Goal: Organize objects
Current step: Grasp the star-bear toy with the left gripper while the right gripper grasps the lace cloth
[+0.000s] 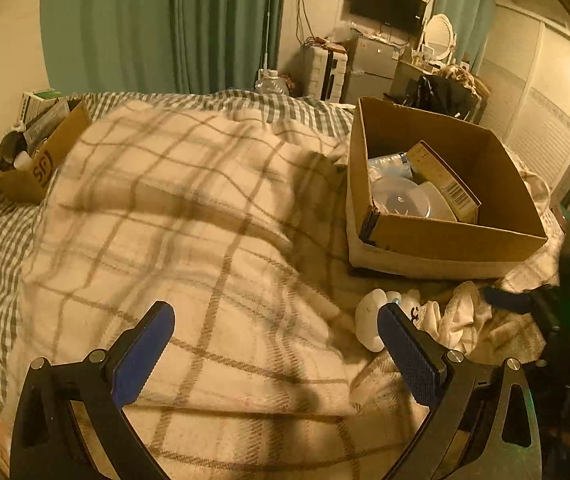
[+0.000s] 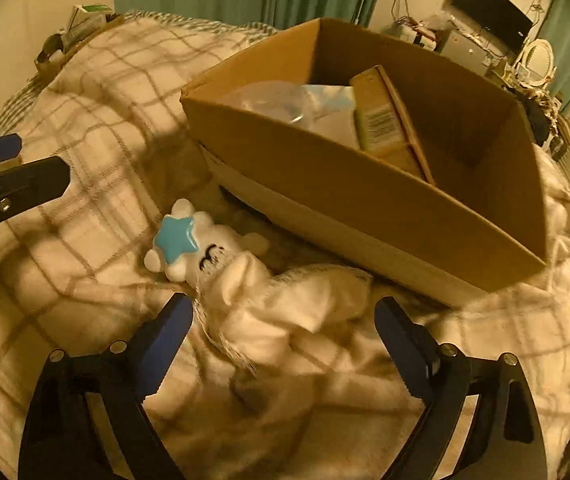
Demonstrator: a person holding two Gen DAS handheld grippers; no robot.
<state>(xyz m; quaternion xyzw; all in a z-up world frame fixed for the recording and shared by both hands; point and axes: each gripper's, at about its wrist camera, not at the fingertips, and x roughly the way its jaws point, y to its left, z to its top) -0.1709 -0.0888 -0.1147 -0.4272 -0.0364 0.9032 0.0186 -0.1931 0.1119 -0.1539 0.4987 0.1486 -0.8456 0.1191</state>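
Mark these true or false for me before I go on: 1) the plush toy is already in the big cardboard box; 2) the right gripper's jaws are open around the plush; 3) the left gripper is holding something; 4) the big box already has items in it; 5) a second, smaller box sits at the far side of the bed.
1) False. The plush toy lies on the plaid blanket, in front of the big cardboard box.
2) True. The right gripper is open, the plush between its jaws, pads not pressing.
3) False. The left gripper is open over bare blanket.
4) True. A barcoded carton and clear plastic items lie inside.
5) True. The smaller box sits there, filled with items.
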